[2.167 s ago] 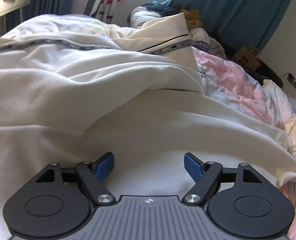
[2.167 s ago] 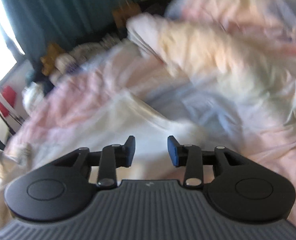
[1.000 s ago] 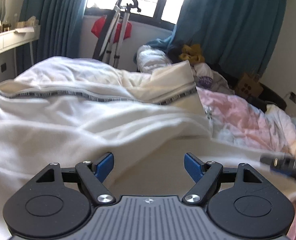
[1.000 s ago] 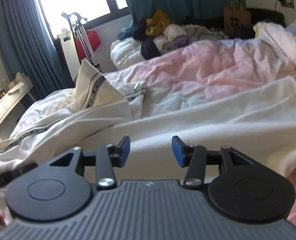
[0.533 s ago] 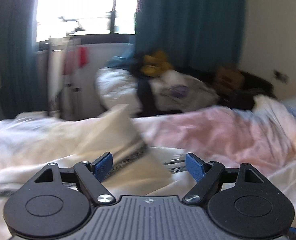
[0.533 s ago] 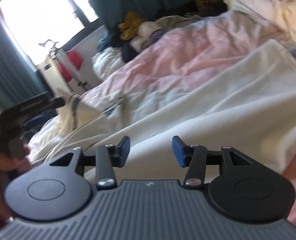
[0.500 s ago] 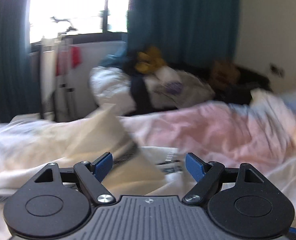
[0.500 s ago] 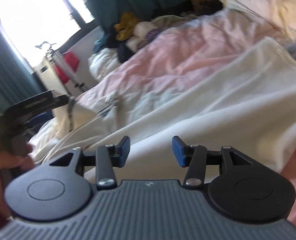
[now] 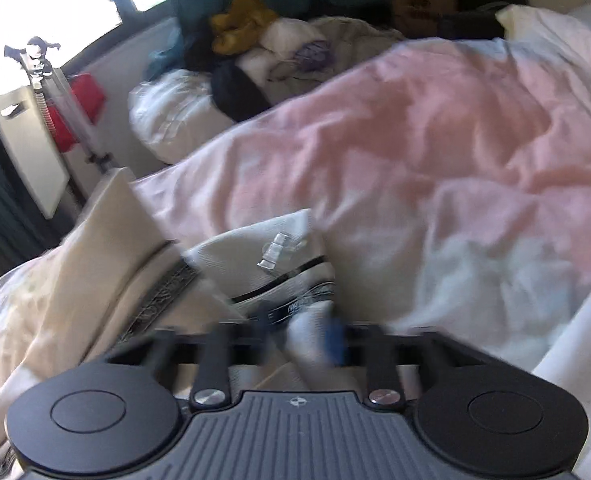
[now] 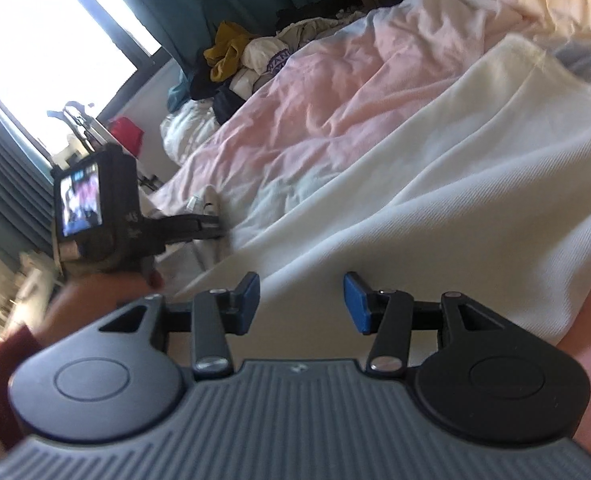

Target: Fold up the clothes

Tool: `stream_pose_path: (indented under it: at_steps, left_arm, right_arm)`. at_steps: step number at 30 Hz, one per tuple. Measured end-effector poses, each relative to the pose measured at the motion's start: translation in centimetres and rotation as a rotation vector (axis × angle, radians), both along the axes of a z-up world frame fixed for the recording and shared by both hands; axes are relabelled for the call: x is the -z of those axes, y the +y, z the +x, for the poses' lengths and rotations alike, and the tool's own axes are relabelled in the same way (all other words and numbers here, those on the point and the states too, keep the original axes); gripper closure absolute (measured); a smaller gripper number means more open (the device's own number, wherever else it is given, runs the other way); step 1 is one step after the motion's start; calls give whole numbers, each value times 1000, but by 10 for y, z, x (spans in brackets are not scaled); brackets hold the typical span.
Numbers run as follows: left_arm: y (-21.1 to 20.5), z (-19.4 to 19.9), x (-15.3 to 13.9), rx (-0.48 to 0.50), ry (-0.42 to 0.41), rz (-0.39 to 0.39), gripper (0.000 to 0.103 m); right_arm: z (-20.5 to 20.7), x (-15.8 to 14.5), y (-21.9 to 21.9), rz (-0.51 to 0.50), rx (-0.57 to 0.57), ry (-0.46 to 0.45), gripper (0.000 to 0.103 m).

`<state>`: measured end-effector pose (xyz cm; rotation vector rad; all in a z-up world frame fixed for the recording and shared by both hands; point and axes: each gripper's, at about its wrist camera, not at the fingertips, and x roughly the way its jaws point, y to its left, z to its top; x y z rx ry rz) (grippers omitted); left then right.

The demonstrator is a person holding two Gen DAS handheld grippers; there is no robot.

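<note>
A cream garment (image 9: 95, 264) with a black-and-white patterned trim band (image 9: 167, 292) and a zip pull (image 9: 271, 256) lies crumpled on the bed. My left gripper (image 9: 299, 340) is blurred and its jaws are closing, with a white fold of the garment's trimmed edge pinched between the blue pads. The right wrist view shows the same left gripper (image 10: 211, 222) low at the left, with a person's hand (image 10: 107, 292) behind it. My right gripper (image 10: 301, 304) stands open just above a broad smooth part of the cream garment (image 10: 455, 184), with nothing gripped.
A pink and white duvet (image 9: 415, 140) covers the bed to the right of the garment. A heap of clothes (image 9: 255, 40) lies beyond the bed under teal curtains. A red item on a metal stand (image 9: 71, 116) is by the bright window.
My left gripper swung right and down from the garment's body to its trimmed edge, and its wide jaws closed onto a fold. The right gripper rolled and barely shifted.
</note>
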<state>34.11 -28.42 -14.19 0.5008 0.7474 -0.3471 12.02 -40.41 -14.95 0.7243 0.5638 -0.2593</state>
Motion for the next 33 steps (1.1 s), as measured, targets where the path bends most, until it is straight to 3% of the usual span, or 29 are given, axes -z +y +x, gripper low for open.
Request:
stream_pose_path:
  at_steps: [2,4,10,15,18,24,28,30,31,33]
  left_arm:
    - [-7,-2,-13,2,-4,10,94]
    - [-14,-4,-33,16,-26,8,95]
    - [-33,13,-114,-2,-75,-108,96]
    - [-82,16,-182,59,-118,-220,96]
    - [-127,15,-205,116,-126,-271,96]
    - [-215,10,-194,206,-78,-304,96]
    - [-254,8,-148,272,-80,-305,94]
    - [-257,9,-117,285,-64,-307,86]
    - [-257,10,-102,291,-51,-306,77]
    - [-251,16,-79,300,-25,-273,71]
  right_arm:
    - [-2,-3,1,-11,2,-6,53]
    - [-6,-6,0,-14,8,-18,53]
    - [-18,-13,-7,-29,53,-41,53]
    - [-15,-5,-14,33,55,-34,53]
    - [-18,-4,-20,40,79,-37,53]
    - [-23,5,-38,78,153,-28,53]
    - [-23,9,-41,84,163,-31,53]
    - [-22,12,-42,72,163,-29,53]
    - [-22,14,-44,77,165,-25,53]
    - [-22,18,-48,87,171,-18,53]
